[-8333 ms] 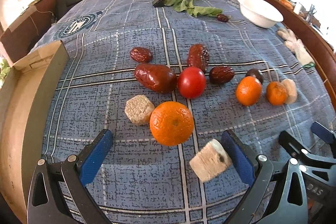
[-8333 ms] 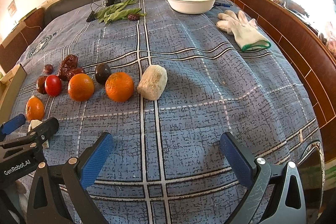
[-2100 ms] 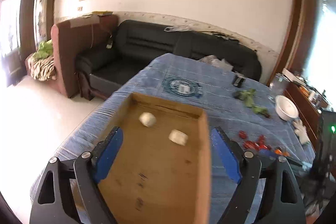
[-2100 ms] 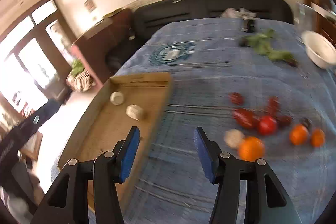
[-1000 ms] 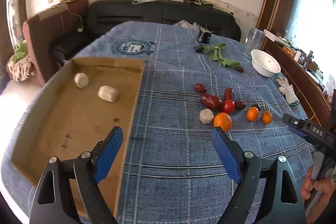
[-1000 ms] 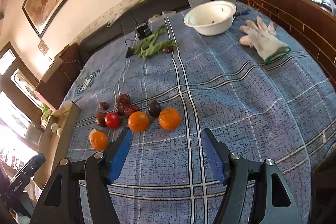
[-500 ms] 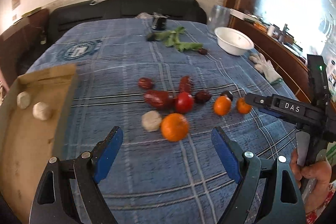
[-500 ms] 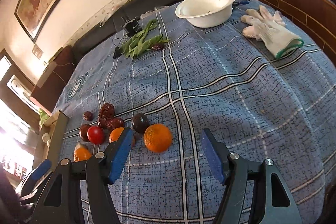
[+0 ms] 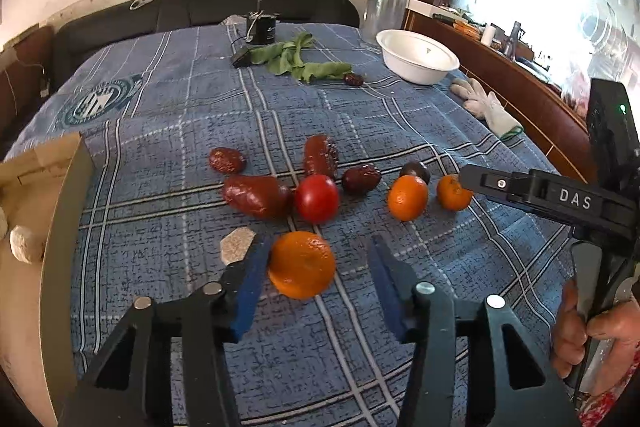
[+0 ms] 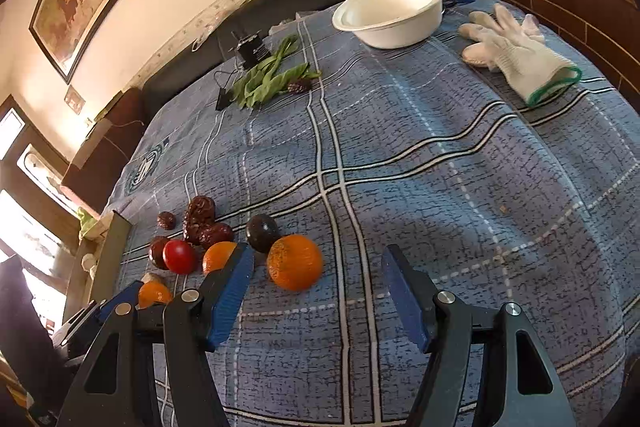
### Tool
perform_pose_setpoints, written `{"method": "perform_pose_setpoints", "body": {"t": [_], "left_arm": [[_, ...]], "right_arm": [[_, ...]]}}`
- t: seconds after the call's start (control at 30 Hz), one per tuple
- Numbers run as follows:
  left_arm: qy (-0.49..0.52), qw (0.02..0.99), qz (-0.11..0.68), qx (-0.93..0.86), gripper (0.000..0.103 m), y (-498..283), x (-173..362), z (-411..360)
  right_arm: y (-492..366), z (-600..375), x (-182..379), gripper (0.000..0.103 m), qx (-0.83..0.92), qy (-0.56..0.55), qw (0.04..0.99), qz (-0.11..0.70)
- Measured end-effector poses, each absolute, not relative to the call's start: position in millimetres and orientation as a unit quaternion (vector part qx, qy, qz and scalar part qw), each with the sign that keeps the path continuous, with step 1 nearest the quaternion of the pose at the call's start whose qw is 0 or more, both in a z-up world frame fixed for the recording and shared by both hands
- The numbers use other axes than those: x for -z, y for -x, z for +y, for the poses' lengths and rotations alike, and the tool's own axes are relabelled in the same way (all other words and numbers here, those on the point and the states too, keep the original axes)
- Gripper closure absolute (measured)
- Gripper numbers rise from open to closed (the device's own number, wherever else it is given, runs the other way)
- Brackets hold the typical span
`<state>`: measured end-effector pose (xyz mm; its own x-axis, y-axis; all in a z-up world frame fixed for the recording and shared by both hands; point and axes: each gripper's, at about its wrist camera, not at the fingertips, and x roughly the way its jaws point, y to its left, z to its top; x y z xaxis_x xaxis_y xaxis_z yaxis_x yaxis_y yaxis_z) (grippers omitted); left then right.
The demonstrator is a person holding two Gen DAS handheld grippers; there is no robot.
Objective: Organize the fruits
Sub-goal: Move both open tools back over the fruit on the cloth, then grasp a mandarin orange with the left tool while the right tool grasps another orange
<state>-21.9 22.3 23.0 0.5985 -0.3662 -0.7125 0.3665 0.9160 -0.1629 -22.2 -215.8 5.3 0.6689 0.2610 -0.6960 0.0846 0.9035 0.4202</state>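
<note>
A large orange (image 9: 302,265) lies on the blue checked cloth between the fingers of my left gripper (image 9: 318,259). Its jaws are closing; the left pad is at the peel and the right pad still stands clear. Behind it lie a red tomato (image 9: 317,198), several dark red dates (image 9: 256,195), a dark plum (image 9: 415,171) and two smaller oranges (image 9: 407,197). My right gripper (image 10: 317,261) stands open around one small orange (image 10: 295,262) without touching it. A beige block (image 9: 237,245) sits just left of my left finger.
A cardboard box (image 9: 68,187) with beige pieces (image 9: 24,245) stands at the left edge. A white bowl (image 9: 418,57), a glass jar (image 9: 386,7), a work glove (image 9: 486,105), green leaves (image 9: 296,61) and a black device (image 9: 260,29) lie at the far side. A hand (image 9: 576,335) holds the right gripper.
My left gripper swung from the box towards the fruit, sank over the large orange, and its jaws narrowed. The right gripper dipped towards the small oranges, then held still.
</note>
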Motion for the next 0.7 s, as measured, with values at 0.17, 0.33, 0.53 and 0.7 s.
{"method": "perform_pose_setpoints", "body": {"t": [0.17,0.33,0.53,0.7], "left_arm": [[0.011,0.894,0.397,0.206,0.055,22,-22,24],[0.010,0.896,0.394,0.203,0.055,23,-22,23],[-0.002,0.899,0.390,0.197,0.057,25,-22,19],[0.009,0.906,0.378,0.188,0.081,27,-25,25]], "right_arm": [[21,-193,-6,0.034,-0.056,-0.157,0.897,0.410],[18,-176,-2,0.041,-0.044,-0.113,0.900,0.419],[16,-175,0,0.052,-0.035,-0.104,0.902,0.418],[15,-172,0,0.070,-0.044,-0.097,0.902,0.419]]}}
